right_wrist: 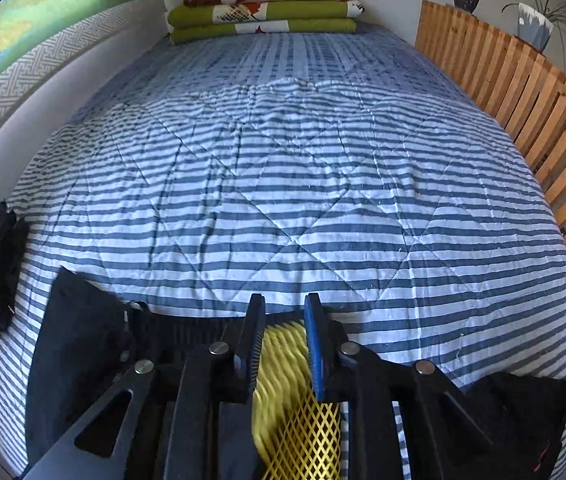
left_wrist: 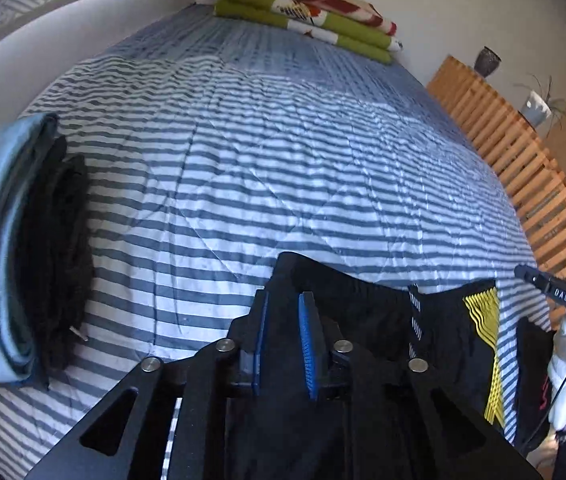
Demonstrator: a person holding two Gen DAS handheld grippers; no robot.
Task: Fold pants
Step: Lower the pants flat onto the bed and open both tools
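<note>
Striped quilt (right_wrist: 283, 200) covers the bed, folded blankets (right_wrist: 263, 10) at the far end, wooden slat rail (right_wrist: 523, 92) on the right. Black pants (left_wrist: 363, 312) lie at the near edge, waistband toward the bed's middle. Your left gripper (left_wrist: 285, 320) is released, jaws apart over black fabric. Your right gripper (right_wrist: 283, 332) is also released, straddling the yellow mesh panel (right_wrist: 299, 412) without pinching. Folded clothes stack (left_wrist: 15, 248) sits far left.
</note>
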